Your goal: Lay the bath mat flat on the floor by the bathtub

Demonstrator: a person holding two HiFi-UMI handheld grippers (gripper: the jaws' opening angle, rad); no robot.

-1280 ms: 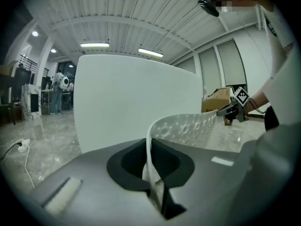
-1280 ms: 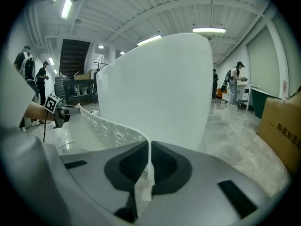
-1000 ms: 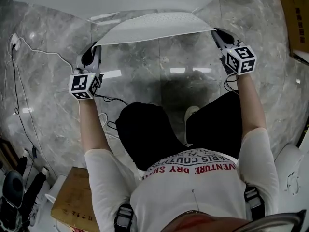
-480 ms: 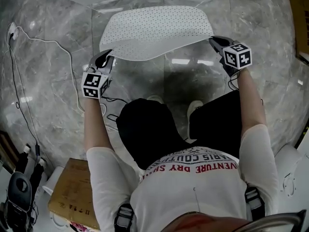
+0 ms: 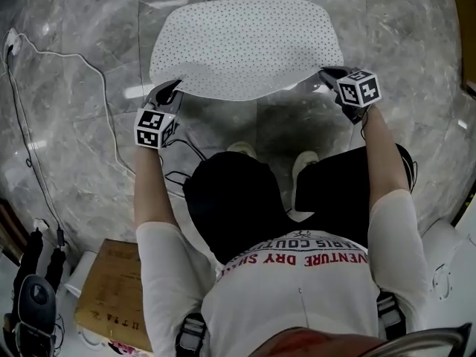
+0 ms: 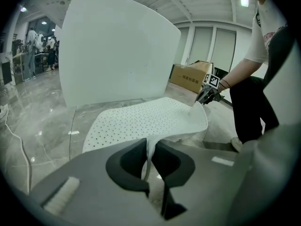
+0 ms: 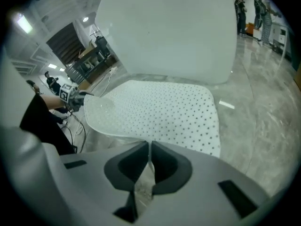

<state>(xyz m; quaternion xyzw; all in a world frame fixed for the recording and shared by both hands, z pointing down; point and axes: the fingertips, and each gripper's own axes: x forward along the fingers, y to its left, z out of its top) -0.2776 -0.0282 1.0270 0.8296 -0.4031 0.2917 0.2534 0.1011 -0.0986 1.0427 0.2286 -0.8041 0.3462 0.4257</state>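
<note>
Grey polished marble floor (image 5: 82,132) all around, and the white bathtub (image 6: 117,51) rises as a smooth wall right ahead. Spread in front of it is the bath mat (image 5: 245,43), white and dotted with small holes. Its far part is down by the foot of the tub, and its near edge is lifted off the marble.

The left gripper (image 6: 149,149) is clamped on the near-left corner, a thin fold of mat pinched upright between its dark jaws. The right gripper (image 7: 149,150) has the near-right corner nipped in just the same way.

This mat looks light and floppy, a thin rubbery sheet. The near edge bows between the two grips and the corners curl up into the jaws. My read is that it drapes rather than holds a shape, so the two near corners are the sensible places to hold, keeping the edge stretched so it settles without a wrinkle. On polished stone it could slide.

Now the doubtful bits. Whether the far edge touches the tub or stops just short of it, I cannot tell. The underside is hidden. The tub is cut off at the top of the head view, and the person's legs cover the floor nearest them.
</note>
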